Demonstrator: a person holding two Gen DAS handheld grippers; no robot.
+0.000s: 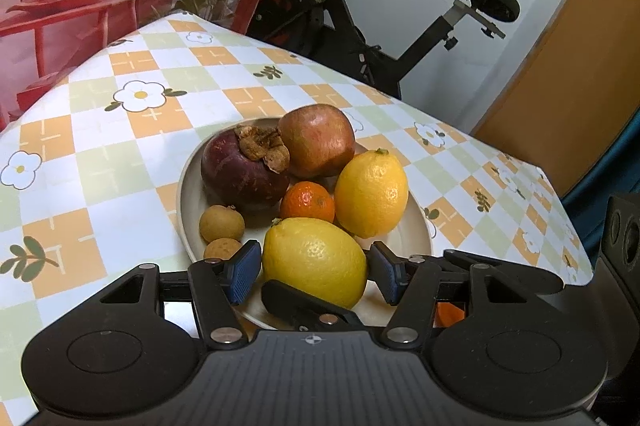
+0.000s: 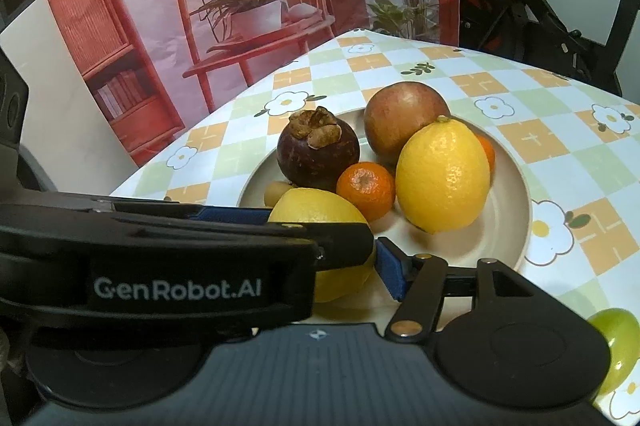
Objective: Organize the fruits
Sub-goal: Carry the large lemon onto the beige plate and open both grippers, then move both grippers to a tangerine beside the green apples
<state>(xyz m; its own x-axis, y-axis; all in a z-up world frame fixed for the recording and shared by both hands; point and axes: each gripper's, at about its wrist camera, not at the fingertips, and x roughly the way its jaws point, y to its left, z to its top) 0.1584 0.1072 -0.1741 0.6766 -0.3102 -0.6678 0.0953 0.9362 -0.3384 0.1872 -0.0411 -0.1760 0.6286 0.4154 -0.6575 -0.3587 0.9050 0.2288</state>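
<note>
The near lemon point(image 1: 315, 262) is bracketed by the left gripper point(image 1: 316, 272), whose blue pads point(image 1: 242, 272) stand spread on either side of it, just beside the skin and not clearly gripping. This lemon lies at the near edge of the beige plate point(image 1: 416, 226). How wide the right gripper point(image 2: 384, 266) stands cannot be told, one side being hidden by the left tool. Beyond the near lemon, on the same plate, a small mandarin point(image 1: 307, 201) and a second lemon point(image 1: 371, 193) are seen, with two longans point(image 1: 221, 224) to its left. Farthest from it, a mangosteen point(image 1: 244, 169) and a reddish apple point(image 1: 316, 139) are set at the plate's far side
</note>
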